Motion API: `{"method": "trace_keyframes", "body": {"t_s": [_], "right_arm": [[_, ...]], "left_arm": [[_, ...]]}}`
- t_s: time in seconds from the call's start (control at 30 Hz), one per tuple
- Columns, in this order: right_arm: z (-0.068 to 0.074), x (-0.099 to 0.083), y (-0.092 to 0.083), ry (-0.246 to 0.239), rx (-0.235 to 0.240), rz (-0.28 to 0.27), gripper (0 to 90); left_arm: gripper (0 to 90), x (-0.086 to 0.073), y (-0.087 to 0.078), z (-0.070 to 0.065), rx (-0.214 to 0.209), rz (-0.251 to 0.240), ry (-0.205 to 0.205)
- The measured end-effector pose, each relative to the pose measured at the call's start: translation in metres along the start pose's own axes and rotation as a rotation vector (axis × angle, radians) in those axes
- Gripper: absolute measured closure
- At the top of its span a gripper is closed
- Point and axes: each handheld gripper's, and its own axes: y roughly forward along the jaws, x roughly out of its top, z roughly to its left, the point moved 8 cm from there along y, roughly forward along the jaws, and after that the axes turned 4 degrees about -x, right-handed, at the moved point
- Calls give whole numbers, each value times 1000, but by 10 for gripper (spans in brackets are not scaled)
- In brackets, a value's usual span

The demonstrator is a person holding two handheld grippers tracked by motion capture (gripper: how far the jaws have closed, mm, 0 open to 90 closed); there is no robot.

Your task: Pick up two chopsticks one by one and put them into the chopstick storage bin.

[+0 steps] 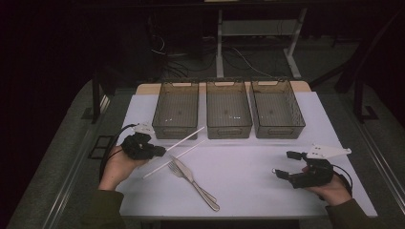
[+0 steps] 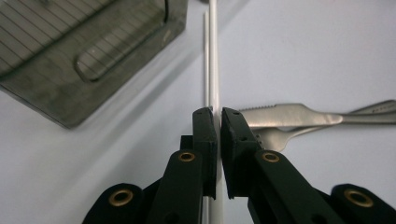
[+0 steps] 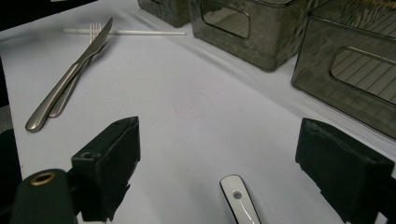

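Observation:
My left gripper (image 1: 161, 150) is at the table's left, shut on a thin white stick (image 1: 186, 139) that slants up toward the bins. In the left gripper view the jaws (image 2: 218, 113) pinch that stick (image 2: 214, 56). A second white stick (image 2: 206, 51) runs just beside it, and in the high view this second stick (image 1: 167, 164) lies flat on the mat. To its right, a metal knife (image 1: 184, 171) and fork (image 1: 200, 188) lie together. At the table's right my right gripper (image 1: 282, 163) stands wide open above the mat, its jaws (image 3: 219, 140) holding nothing.
Three dark see-through bins (image 1: 228, 109) stand in a row at the back of the white mat (image 1: 253, 186). In the right gripper view, the tip of a white handle with a small hole (image 3: 239, 198) lies low between the jaws. The floor beyond is dark, with cables and table legs.

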Motion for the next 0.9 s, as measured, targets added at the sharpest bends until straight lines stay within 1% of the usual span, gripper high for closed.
{"method": "trace_keyframes", "body": {"t_s": [0.03, 0.17, 0.23, 0.27, 0.3, 0.4, 0.5, 0.53, 0.57, 0.6, 0.8, 0.83, 0.9], "right_arm": [[0, 0, 0, 0, 0, 0, 137], [0, 0, 0, 1, -1, 0, 137], [0, 0, 0, 1, -1, -1, 137], [0, 1, 0, 2, -1, -1, 137], [0, 1, 0, 0, 0, -3, 137], [1, 1, 1, 3, 1, 0, 137], [0, 1, 0, 1, 1, -4, 137], [-1, 1, 0, 2, 0, -5, 137], [-1, 0, 0, 3, 0, -4, 138], [-1, 0, 0, 7, -1, -2, 137], [-2, 0, 0, 9, 0, -2, 137], [-2, 0, 0, 9, 0, -1, 137], [-1, 0, 1, 6, 2, -1, 137]], "left_arm": [[843, 3, -4, 1, 1, -17, -2], [843, 9, -9, 4, 14, -32, -9], [843, 14, -12, 9, 36, -38, -22], [843, 14, -12, 9, 36, -38, -22], [842, 18, -13, 12, 43, -43, -34], [843, 26, -14, 19, 68, -48, -46], [842, 37, -15, 28, 92, -69, -58], [842, 43, -16, 33, 99, -84, -68], [842, 47, -16, 35, 101, -89, -69], [843, 47, -16, 35, 101, -89, -69], [842, 70, -16, 51, 110, -112, -84], [842, 75, -14, 54, 111, -115, -96], [842, 81, -12, 59, 123, -115, -98]]}}
